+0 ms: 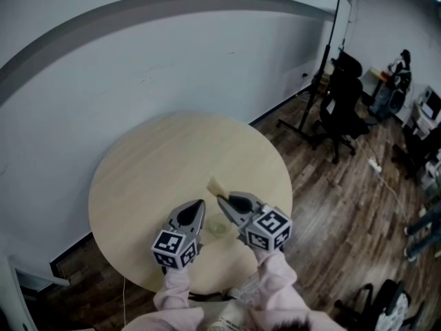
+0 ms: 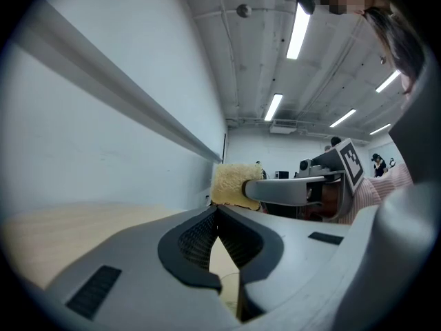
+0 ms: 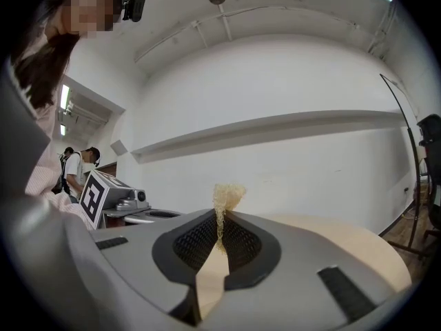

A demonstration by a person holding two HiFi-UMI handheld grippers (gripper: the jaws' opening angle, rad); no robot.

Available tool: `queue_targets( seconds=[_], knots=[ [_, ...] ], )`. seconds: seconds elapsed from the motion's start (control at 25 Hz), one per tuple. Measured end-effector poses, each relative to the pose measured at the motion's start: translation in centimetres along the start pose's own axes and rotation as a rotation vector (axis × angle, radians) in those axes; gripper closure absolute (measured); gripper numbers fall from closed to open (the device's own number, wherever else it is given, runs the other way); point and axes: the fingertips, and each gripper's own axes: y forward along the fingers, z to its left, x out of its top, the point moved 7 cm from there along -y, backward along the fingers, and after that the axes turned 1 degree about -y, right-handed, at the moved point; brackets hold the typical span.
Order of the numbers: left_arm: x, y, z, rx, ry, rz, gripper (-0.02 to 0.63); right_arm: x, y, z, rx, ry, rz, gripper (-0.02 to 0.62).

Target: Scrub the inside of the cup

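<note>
Right gripper (image 1: 223, 199) pinching pale yellow sponge scrap (image 1: 216, 185); left gripper (image 1: 200, 204) pressed together, empty; small clear plastic cup (image 1: 218, 226) stands unheld between them, near side of round wooden table (image 1: 138, 178). Likely risk: sponge push topples it.

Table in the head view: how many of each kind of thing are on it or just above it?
tongs: 2 (left tongs, right tongs)
sponge: 1
cup: 1
total: 4

One overhead, two low; table (image 1: 158, 164) shared
</note>
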Motion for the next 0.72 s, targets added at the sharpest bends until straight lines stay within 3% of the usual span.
queue_targets(
  seconds=[0.72],
  knots=[
    [-6.1,1.5,0.4,-0.072,-0.070,0.159,0.611,-3.7,0.3,-1.7,0.013,0.028,0.205,0.566]
  ],
)
